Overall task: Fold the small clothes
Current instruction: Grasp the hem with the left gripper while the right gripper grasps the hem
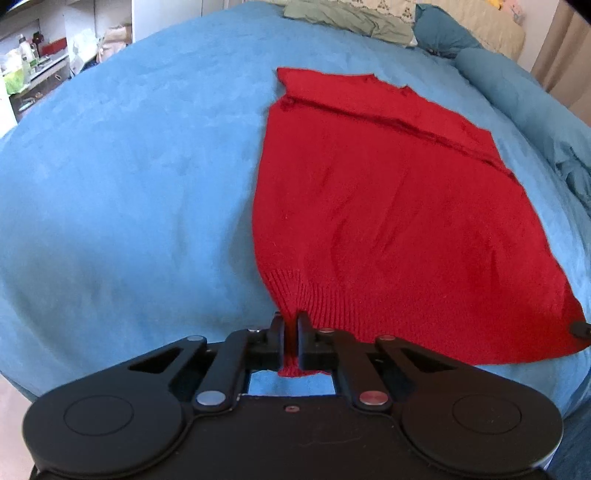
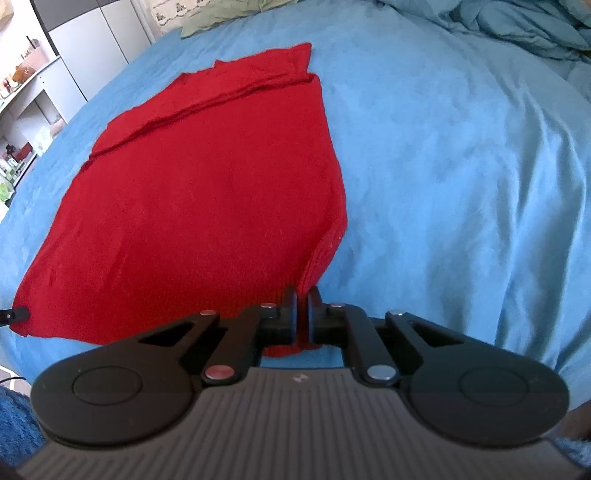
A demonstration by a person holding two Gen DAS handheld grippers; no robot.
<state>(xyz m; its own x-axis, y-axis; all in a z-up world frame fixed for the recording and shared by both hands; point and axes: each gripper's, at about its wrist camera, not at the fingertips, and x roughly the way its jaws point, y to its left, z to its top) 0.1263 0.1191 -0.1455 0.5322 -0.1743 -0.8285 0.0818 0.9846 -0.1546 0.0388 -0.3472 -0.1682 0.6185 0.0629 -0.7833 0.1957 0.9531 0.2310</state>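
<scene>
A red knit sweater (image 1: 388,206) lies spread flat on the blue bedspread (image 1: 129,184), ribbed hem toward me, with a fold across its far part. My left gripper (image 1: 291,325) is shut on the hem at its near left corner. My right gripper (image 2: 303,299) is shut on the hem at the near right corner of the sweater (image 2: 203,199). The tip of the right gripper shows at the right edge of the left wrist view (image 1: 580,328), and the left gripper's tip at the left edge of the right wrist view (image 2: 16,315).
A green garment (image 1: 347,18) and pillows (image 1: 443,33) lie at the head of the bed. A crumpled blue duvet (image 2: 517,29) lies at the far right. Shelves with bottles (image 1: 29,62) stand left of the bed.
</scene>
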